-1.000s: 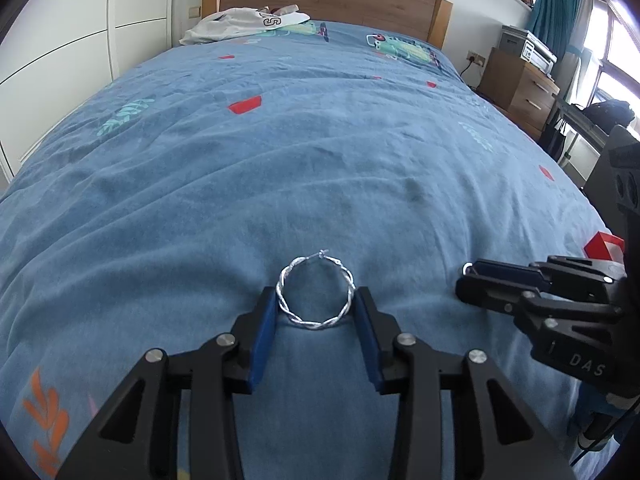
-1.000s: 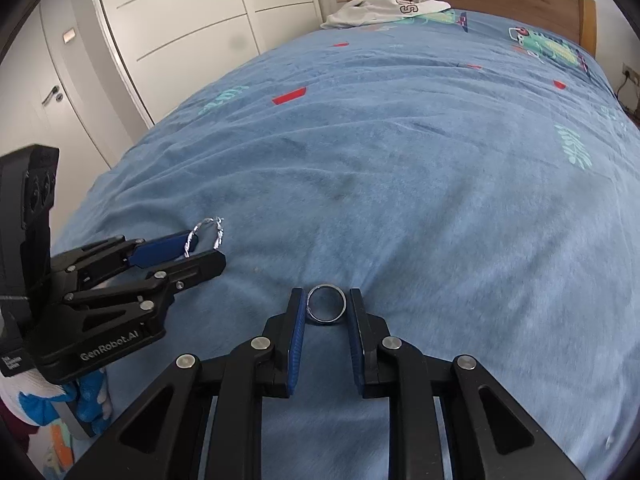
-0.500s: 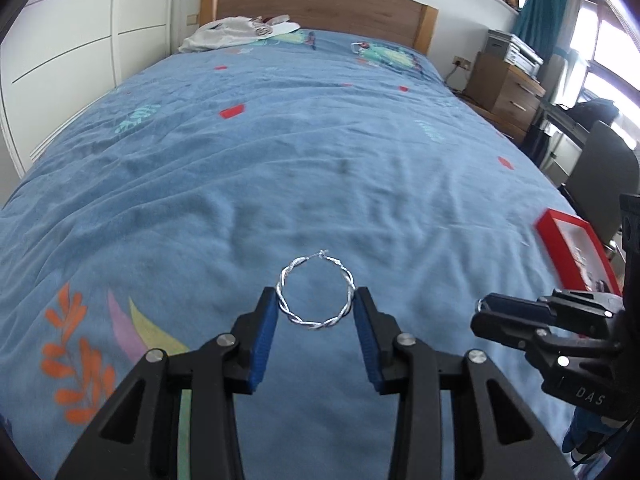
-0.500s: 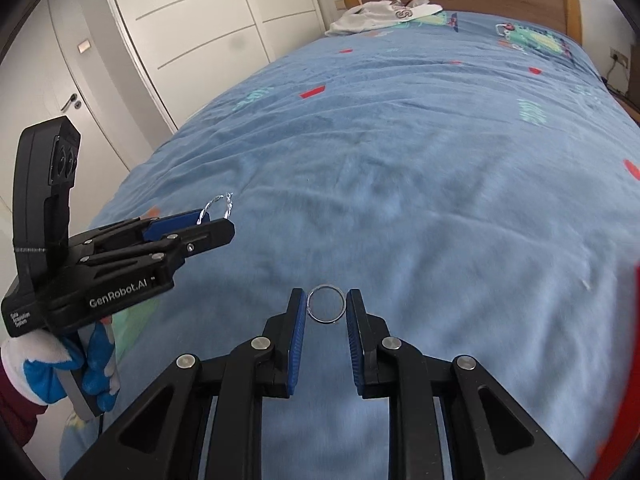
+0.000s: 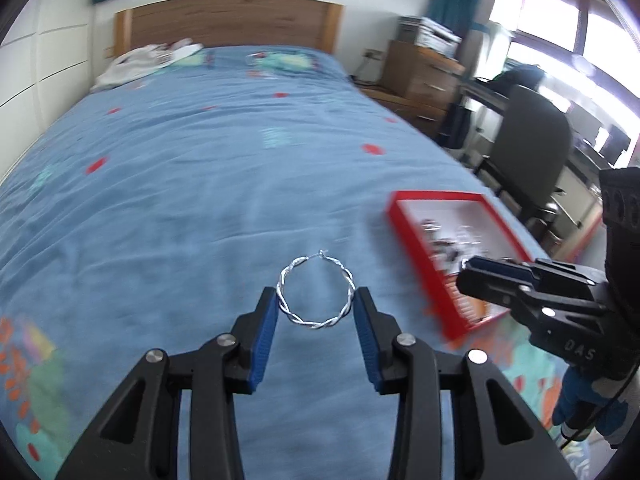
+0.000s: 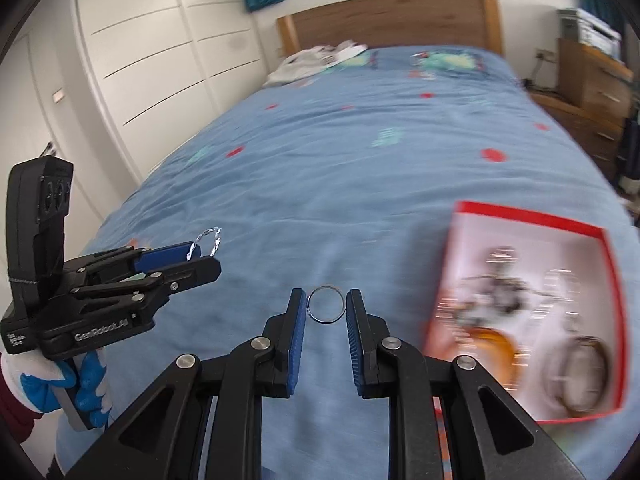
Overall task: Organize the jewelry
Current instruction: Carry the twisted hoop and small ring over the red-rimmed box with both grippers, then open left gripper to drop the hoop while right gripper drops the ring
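Note:
My left gripper [image 5: 316, 300] is shut on a twisted silver hoop earring [image 5: 347, 280], held upright between its blue pads above the blue bedspread. My right gripper [image 6: 327, 305] is shut on a plain thin silver ring [image 6: 320, 319]. A red jewelry box [image 6: 600, 236] with a white lining lies on the bed to the right and holds several blurred pieces, among them bangles. In the left wrist view the red box [image 5: 416, 252] sits right of the hoop, and the right gripper [image 5: 468, 270] hangs over its near edge. In the right wrist view the left gripper [image 6: 212, 254] with the hoop [image 6: 208, 240] is at the left.
The bedspread [image 5: 180, 200] stretches back to a wooden headboard [image 5: 224, 20] with white clothes [image 5: 136, 60] near it. White wardrobe doors [image 6: 140, 60] line the left side. A wooden drawer chest [image 5: 420, 72] and a dark chair [image 5: 528, 136] stand at the right.
Both grippers have swept to the right and risen over the bed, each still holding its piece. The red box has come into full view on the right.

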`<state>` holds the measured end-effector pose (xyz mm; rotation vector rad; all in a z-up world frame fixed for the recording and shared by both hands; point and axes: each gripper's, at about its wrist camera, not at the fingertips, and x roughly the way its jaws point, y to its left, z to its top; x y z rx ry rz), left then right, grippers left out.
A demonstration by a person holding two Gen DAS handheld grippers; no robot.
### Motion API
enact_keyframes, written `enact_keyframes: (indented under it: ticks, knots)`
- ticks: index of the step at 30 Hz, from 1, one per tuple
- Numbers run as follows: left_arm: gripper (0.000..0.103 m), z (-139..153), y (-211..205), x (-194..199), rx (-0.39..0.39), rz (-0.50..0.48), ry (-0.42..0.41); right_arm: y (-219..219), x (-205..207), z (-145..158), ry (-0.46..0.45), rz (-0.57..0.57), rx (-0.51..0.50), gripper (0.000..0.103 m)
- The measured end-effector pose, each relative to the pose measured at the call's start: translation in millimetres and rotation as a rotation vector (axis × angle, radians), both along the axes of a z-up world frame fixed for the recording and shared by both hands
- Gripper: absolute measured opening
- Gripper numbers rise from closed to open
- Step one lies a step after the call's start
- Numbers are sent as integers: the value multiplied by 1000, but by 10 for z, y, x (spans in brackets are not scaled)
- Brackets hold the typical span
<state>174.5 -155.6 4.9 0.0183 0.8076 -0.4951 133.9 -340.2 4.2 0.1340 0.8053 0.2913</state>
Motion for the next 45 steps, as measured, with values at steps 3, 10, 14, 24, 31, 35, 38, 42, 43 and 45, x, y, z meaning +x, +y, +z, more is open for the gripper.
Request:
enact_keyframes:
  ticks: [3,10,14,24,31,35,38,42,43,45]
  knots:
    - [36,46,-419,32,-7,-59,0,-374,-39,24,-2,-47,-22,20]
    - [36,-37,-1330,235,13,-179,17,-1148,105,-91,30,-137,-52,20]
    - [36,-205,-1717,348,37,-224,43,-1468,216,-286,72,-163,-61,20]
    - [37,-640,-2148,480,106,-260,99,-1771,521,-660,152,-165,-64,21]
    - [37,-758,-2199,476,153,-260,91,-1710,542,-763,169,-138,-129,20]
    - [38,-759,-2198,472,167,-264,87,-1692,537,-782,174,-130,-151,20]
    - [38,-759,-2205,464,191,-268,81,-1659,519,-784,182,-115,-175,22]
    - [38,-736,-2187,465,200,-256,89,-1668,477,-720,182,-120,-183,29]
    - [38,-723,-2170,465,194,-249,92,-1685,454,-691,178,-127,-182,29]
    - [38,-687,-2108,471,166,-238,114,-1726,395,-621,168,-141,-172,29]
